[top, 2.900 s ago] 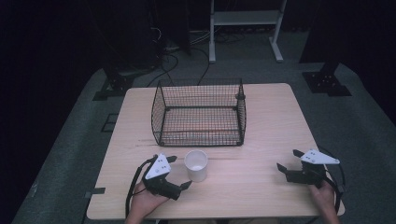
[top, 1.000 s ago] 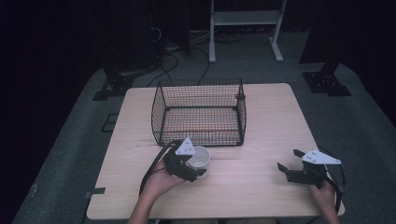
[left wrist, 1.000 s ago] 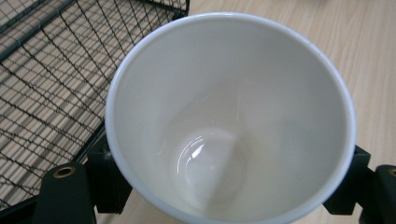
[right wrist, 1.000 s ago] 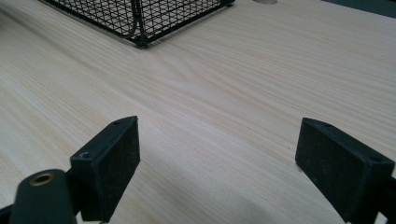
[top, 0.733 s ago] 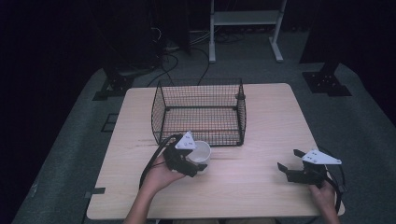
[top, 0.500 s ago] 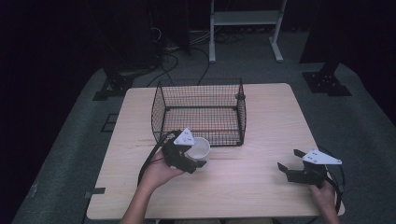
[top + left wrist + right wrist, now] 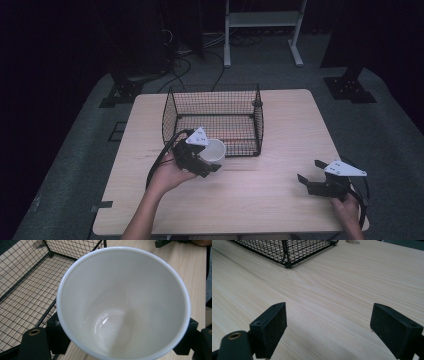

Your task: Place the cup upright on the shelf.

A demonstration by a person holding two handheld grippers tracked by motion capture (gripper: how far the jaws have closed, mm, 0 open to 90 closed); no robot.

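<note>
Cup [image 7: 122, 302] is gripped: my left gripper [image 7: 202, 161] has its jaws clamped on either side of the white wall, holding it mouth-up, seemingly clear of the table [image 7: 280, 200], right at the near wall of the wire basket [image 7: 212, 117]; the drop inside is not yet done. The basket's top rim is the edge to clear, its floor looks bare, and my right gripper [image 7: 328, 328] rests well apart with jaws wide, holding nothing.
</note>
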